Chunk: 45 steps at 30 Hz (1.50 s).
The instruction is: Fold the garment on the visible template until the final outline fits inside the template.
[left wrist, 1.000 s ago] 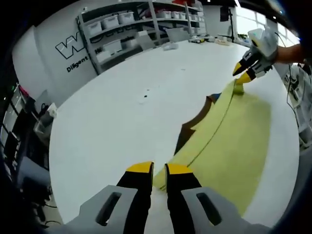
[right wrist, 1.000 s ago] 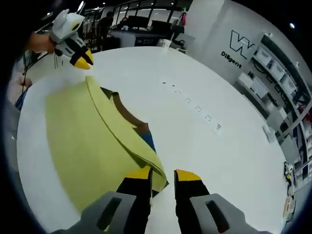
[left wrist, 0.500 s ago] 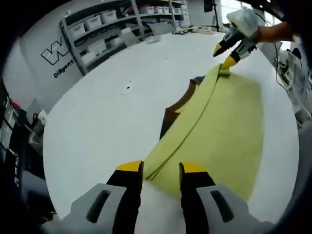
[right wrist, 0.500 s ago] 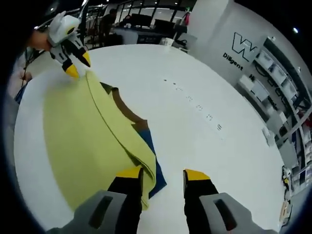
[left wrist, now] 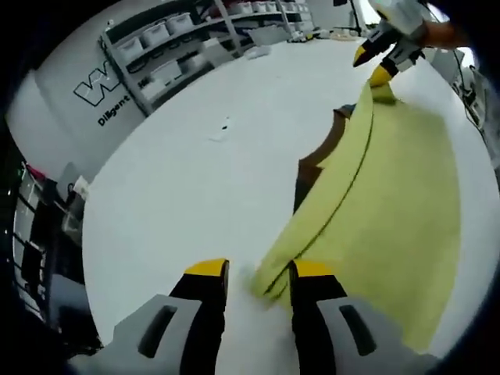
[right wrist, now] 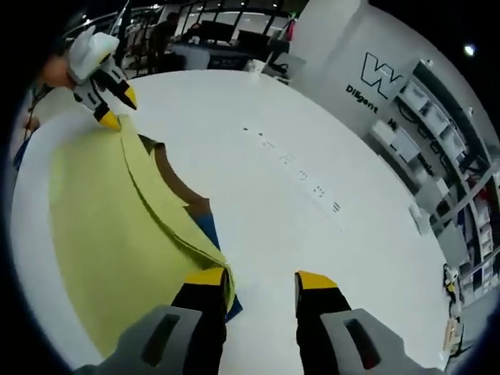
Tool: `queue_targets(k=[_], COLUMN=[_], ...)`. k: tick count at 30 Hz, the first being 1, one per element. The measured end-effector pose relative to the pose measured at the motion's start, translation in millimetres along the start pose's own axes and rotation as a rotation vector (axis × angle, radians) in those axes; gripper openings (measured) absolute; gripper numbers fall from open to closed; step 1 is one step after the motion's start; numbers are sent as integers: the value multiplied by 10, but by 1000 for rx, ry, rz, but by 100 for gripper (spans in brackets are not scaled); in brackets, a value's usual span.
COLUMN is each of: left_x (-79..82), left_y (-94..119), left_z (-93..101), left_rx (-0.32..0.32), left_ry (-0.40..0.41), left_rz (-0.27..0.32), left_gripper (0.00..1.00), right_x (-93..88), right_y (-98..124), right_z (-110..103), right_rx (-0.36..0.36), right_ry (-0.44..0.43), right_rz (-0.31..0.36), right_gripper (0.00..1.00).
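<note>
1. Garment (left wrist: 391, 203): yellow-green cloth spread flat on the white counter (left wrist: 195, 180), one long edge turned over into a narrow folded band.
2. Beneath that folded edge, a strip of the template (right wrist: 178, 181), brown along most of its length, blue at the end near the right claw.
3. Left claw (left wrist: 250, 272): jaws apart, yellow tips on either side of the garment's near corner; folded band's end between them, not clamped.
4. Right claw (right wrist: 262, 277): jaws apart, left tip touching the garment's folded corner, counter bare between the tips.
5. In the left gripper view, right claw at the garment's far corner, tips spread.
6. In the right gripper view, left claw at the far corner, tips likewise spread.
7. Beyond the counter: shelves (left wrist: 180, 47) with bins, and a wall (right wrist: 344, 55) with dark lettering.
</note>
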<state>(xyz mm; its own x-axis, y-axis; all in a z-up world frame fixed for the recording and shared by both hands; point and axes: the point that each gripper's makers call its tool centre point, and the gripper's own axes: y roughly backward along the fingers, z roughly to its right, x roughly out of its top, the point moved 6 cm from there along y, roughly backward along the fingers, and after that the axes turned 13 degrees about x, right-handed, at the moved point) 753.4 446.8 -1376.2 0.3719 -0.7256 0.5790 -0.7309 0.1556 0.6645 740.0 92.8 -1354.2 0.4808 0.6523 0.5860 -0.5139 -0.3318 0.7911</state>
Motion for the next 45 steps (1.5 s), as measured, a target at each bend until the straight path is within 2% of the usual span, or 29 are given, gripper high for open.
queue_targets(k=[6,13,17,23,29,30,33,37,45], left_x=[142,225,146,83,115,92,12,-69,-160], left_y=[8,68,77,141,239,257,308,370,452], left_z=[-223,-261,-154,-50,-103,-101,-85,-85,-60], left_rx=[96,102,67,37,31,29,31,30,13], left_ry=[39,36,30,18,41,61,52,63,103], left_rz=[43,85,56,55,70,63,68,56,50], left_gripper=[33,33,34,35,40,42,41,44,50], right_x=[52,39,-23,-124,-152,-172,-283,-374,-434], right_y=[41,57,62,97,171,173,191,223,291], right_z=[115,120,79,-45,-134,-153,-222,-268,-347], right_rx=[-20,-19,-11,28,69,79,101,109,121], right_ry=[4,2,-11,-64,-95,-100,-118,-123,-125], right_rz=[0,6,-1,22,49,50,37,30,23], right_gripper=[25,26,26,31,39,41,45,46,46])
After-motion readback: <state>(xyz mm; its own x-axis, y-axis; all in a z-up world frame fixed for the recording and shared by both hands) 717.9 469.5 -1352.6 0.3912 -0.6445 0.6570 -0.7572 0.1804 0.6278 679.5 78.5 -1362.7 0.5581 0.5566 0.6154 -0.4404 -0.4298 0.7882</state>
